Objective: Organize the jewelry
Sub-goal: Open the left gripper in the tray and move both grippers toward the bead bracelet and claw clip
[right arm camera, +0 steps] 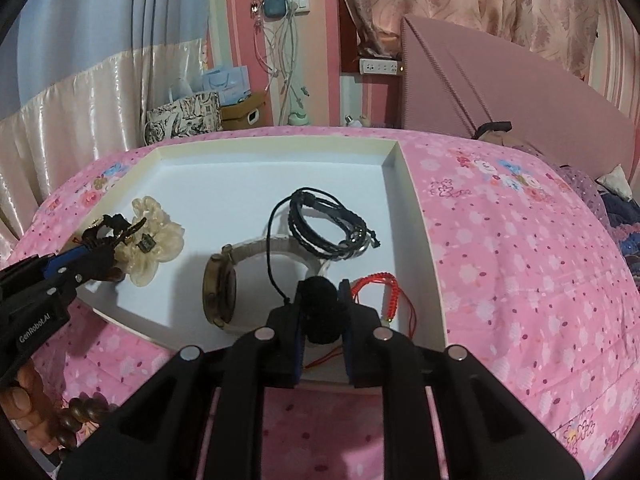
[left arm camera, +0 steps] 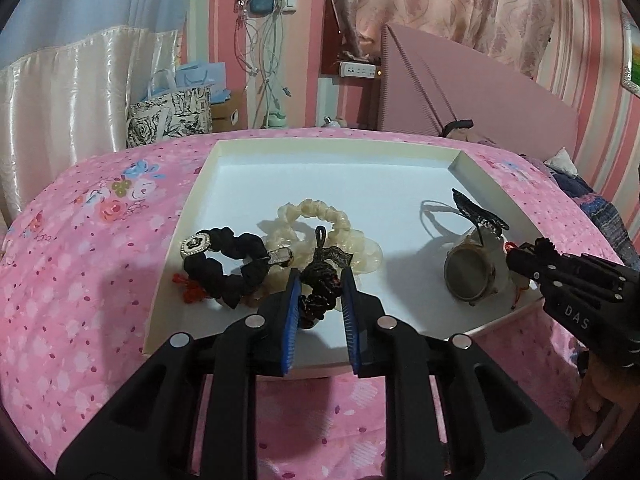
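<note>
A shallow white tray (left arm camera: 320, 152) lies on a pink floral bedspread. My left gripper (left arm camera: 320, 280) is shut on a black lace hair tie (left arm camera: 320, 276) over the tray's near edge. Beside it lie a black scrunchie with a flower charm (left arm camera: 228, 260), a cream scrunchie (left arm camera: 320, 216) and a small red piece (left arm camera: 190, 286). My right gripper (right arm camera: 322, 290) is shut on a black fuzzy hair tie (right arm camera: 322, 304) at the tray's near right. Around it lie a watch (right arm camera: 220, 284), a black cord bracelet (right arm camera: 328, 224) and a red cord bracelet (right arm camera: 376, 288).
The tray (right arm camera: 416, 216) has low walls. A pink headboard (left arm camera: 460, 88) stands at the back right, and bags (left arm camera: 172, 116) and hanging cables (left arm camera: 264, 60) beyond the bed. A hand with a wooden bead bracelet (right arm camera: 76, 416) holds the left gripper.
</note>
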`<state>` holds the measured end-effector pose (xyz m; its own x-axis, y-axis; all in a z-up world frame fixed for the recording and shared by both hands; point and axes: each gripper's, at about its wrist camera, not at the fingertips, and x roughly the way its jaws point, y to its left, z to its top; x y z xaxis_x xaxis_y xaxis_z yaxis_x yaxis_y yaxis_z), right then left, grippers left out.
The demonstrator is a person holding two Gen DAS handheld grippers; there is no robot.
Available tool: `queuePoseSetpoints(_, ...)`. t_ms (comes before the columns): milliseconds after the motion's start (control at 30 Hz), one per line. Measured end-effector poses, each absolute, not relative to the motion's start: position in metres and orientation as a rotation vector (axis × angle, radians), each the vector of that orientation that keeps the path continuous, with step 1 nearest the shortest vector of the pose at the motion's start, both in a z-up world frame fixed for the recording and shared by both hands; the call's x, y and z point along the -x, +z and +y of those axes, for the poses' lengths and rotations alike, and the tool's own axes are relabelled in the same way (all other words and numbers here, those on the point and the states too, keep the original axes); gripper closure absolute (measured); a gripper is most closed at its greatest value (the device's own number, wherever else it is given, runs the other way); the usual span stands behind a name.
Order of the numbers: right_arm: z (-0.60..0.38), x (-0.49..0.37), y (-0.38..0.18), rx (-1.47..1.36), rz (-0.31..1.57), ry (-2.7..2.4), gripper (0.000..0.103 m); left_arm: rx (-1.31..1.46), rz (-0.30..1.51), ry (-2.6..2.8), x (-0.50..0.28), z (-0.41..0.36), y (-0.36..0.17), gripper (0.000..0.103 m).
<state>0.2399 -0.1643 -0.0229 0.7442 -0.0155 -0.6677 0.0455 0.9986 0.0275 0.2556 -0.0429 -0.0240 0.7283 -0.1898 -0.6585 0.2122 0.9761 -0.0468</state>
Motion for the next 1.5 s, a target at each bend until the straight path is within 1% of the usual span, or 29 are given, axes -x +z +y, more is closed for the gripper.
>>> queuePoseSetpoints(33, -0.165, -0.24, -0.023, -0.048, 0.73, -0.032, 0.086, -0.033, 0.722, -0.215, -0.255, -0.042, -0.024, 0.076)
queuePoseSetpoints(67, -0.166, -0.24, -0.023, -0.051, 0.729, -0.032, 0.085, -0.033, 0.72, -0.213, -0.252, -0.04, -0.023, 0.069)
queuePoseSetpoints(100, -0.167, -0.238, -0.022, -0.055, 0.722, -0.037, 0.073, -0.035, 0.716, -0.21, -0.252, -0.041, -0.023, 0.059)
queuePoseSetpoints(133, -0.167, -0.237, -0.022, -0.056, 0.713, -0.04, 0.057, -0.039, 0.71, -0.202, -0.251, -0.04, -0.023, 0.051)
queuePoseSetpoints(167, -0.167, -0.234, -0.02, -0.056, 0.695, -0.042, 0.053, -0.042, 0.701, -0.197, -0.249, -0.04, -0.022, 0.041)
queuePoseSetpoints(300, -0.163, -0.225, -0.011, -0.036, 0.645, -0.038, 0.052, -0.06, 0.646, -0.191, -0.24, -0.04, -0.016, 0.037)
queuePoseSetpoints(400, -0.161, -0.218, -0.003, -0.029, 0.617, -0.022, 0.046, -0.071, 0.609, -0.182, -0.234, -0.041, -0.011, 0.033)
queuePoseSetpoints(467, -0.159, -0.214, 0.003, -0.028, 0.605, -0.014, 0.044, -0.079, 0.586, -0.167, -0.23, -0.04, -0.007, 0.032)
queuePoseSetpoints(667, -0.158, -0.183, 0.022, 0.022, 0.574, -0.001, 0.033, -0.106, 0.559, -0.135, -0.204, -0.042, 0.016, 0.029)
queuePoseSetpoints(800, -0.177, -0.141, 0.027, -0.013, 0.531, 0.009, 0.032, -0.076, 0.498, -0.115, -0.16, -0.038, 0.033, 0.022)
queuePoseSetpoints(933, -0.192, -0.103, 0.027, -0.008, 0.507, 0.016, 0.032, -0.098, 0.424, -0.096, -0.107, -0.045, 0.04, 0.019)
queuePoseSetpoints(1033, -0.2, -0.076, 0.021, 0.048, 0.507, -0.027, 0.032, -0.11, 0.397, -0.082, -0.077, -0.05, 0.036, 0.017)
queuePoseSetpoints(1133, -0.206, -0.056, 0.017, 0.112, 0.479, -0.105, 0.032, -0.106, 0.412, -0.058, -0.06, -0.052, 0.028, 0.017)
queuePoseSetpoints(1300, -0.227, -0.046, 0.003, 0.059, 0.485, -0.057, 0.032, -0.104, 0.446, -0.04, -0.055, -0.053, 0.011, 0.017)
queuePoseSetpoints(1500, -0.23, -0.041, 0.003, 0.054, 0.455, -0.09, 0.022, -0.068, 0.487, 0.014, -0.064, -0.046, 0.007, 0.015)
